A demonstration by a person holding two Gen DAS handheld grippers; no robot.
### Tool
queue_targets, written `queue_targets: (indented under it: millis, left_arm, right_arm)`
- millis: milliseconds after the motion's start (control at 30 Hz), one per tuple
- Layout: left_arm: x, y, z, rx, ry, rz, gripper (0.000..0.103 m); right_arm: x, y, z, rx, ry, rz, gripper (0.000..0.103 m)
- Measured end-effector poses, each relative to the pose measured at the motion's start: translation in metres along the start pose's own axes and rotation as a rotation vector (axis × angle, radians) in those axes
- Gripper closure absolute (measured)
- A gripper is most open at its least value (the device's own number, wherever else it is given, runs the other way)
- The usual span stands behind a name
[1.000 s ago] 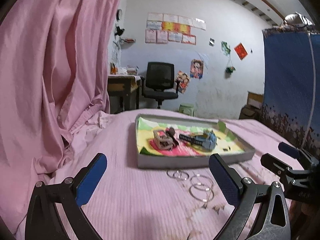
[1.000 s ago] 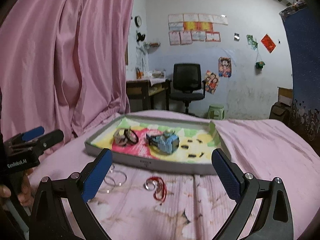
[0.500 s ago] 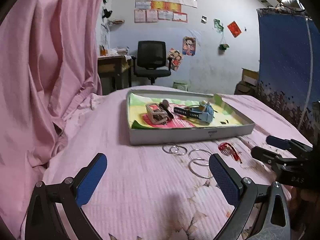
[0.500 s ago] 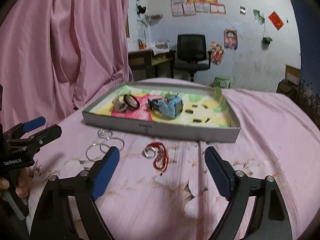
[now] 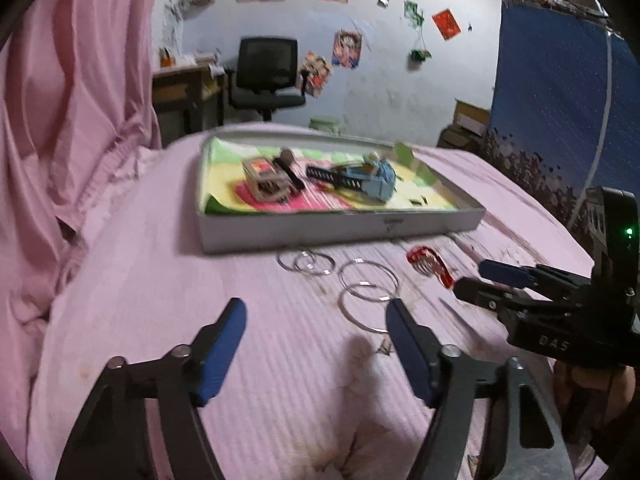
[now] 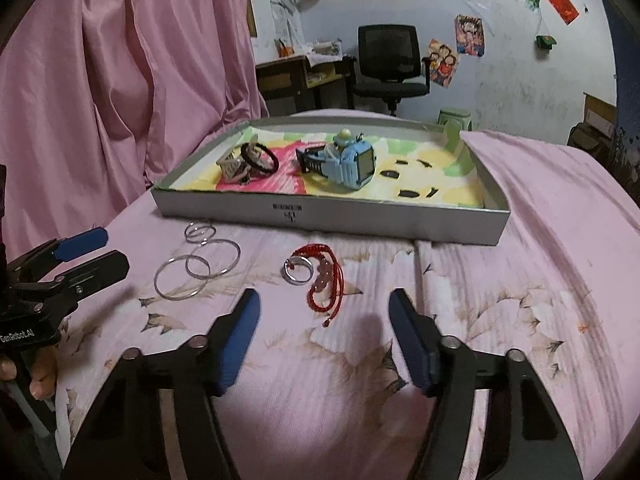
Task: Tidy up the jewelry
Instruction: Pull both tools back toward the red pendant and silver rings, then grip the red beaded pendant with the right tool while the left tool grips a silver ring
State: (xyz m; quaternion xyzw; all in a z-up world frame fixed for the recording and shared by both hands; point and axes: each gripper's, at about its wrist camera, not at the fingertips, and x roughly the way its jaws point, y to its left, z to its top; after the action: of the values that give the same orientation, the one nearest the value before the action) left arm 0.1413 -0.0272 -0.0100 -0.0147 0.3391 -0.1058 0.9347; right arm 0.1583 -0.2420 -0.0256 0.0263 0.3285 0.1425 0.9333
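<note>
Thin round wire bangles (image 6: 196,266), ribbed pink bedspread (image 6: 520,280)

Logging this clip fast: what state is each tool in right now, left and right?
Left tool: open, holding nothing, above the pink bedsheet.
Right tool: open, holding nothing, behind the red beaded cord bracelet.

Thin shiny metal bangles (image 6: 182,278) lay on the ribbed matt pink cloth (image 6: 520,288); at twelve o'clock, the grey cardboard tray (image 6: 332,216) held a glossy blue plastic watch (image 6: 352,160).
</note>
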Motion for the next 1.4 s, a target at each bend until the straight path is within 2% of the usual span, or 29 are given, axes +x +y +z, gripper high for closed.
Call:
queue_targets:
  millis: [33,100,167,233,467,567,633,700,800,1000,1200,1400]
  left_arm:
    - [0.005,0.001,0.001,-0.009,0.024,-0.019,0.043]
    - [0.013,0.003,0.001,-0.023,0.058,-0.046,0.055]
    - [0.018,0.005,0.001,-0.040,0.073,-0.064,0.061]
    - [0.022,0.006,0.002,-0.057,0.083,-0.083,0.065]
    - [0.030,0.004,0.004,-0.054,0.110,-0.121,0.073]
    - [0.034,0.004,0.006,-0.056,0.124,-0.134,0.080]
    - [0.036,0.006,0.006,-0.066,0.135,-0.140,0.086]
    - [0.037,0.006,0.006,-0.068,0.144,-0.146,0.093]
    - [0.037,0.003,0.007,-0.055,0.158,-0.152,0.098]
    - [0.030,-0.002,0.006,-0.032,0.155,-0.148,0.100]
    - [0.016,-0.010,0.003,-0.020,0.094,-0.110,0.100]
    - [-0.003,-0.018,0.004,0.009,-0.017,-0.039,0.100]
  right_arm:
    - [0.002,0.000,0.000,0.001,0.009,0.003,0.052]
    - [0.007,-0.001,0.001,0.004,0.027,0.010,0.058]
    - [0.013,-0.002,0.001,0.011,0.047,0.017,0.061]
    - [0.018,-0.003,0.001,0.014,0.064,0.021,0.065]
    - [0.035,-0.002,0.003,0.011,0.114,0.027,0.067]
    - [0.040,-0.002,0.006,0.013,0.122,0.027,0.070]
    - [0.043,-0.003,0.006,0.022,0.125,0.030,0.080]
    - [0.044,-0.006,0.005,0.037,0.128,0.033,0.086]
    - [0.045,-0.007,0.004,0.048,0.129,0.039,0.090]
    - [0.043,-0.004,0.001,0.030,0.122,0.049,0.096]
    - [0.031,0.001,-0.002,0.020,0.099,0.060,0.098]
    - [0.002,0.011,0.000,-0.028,-0.021,0.011,0.098]
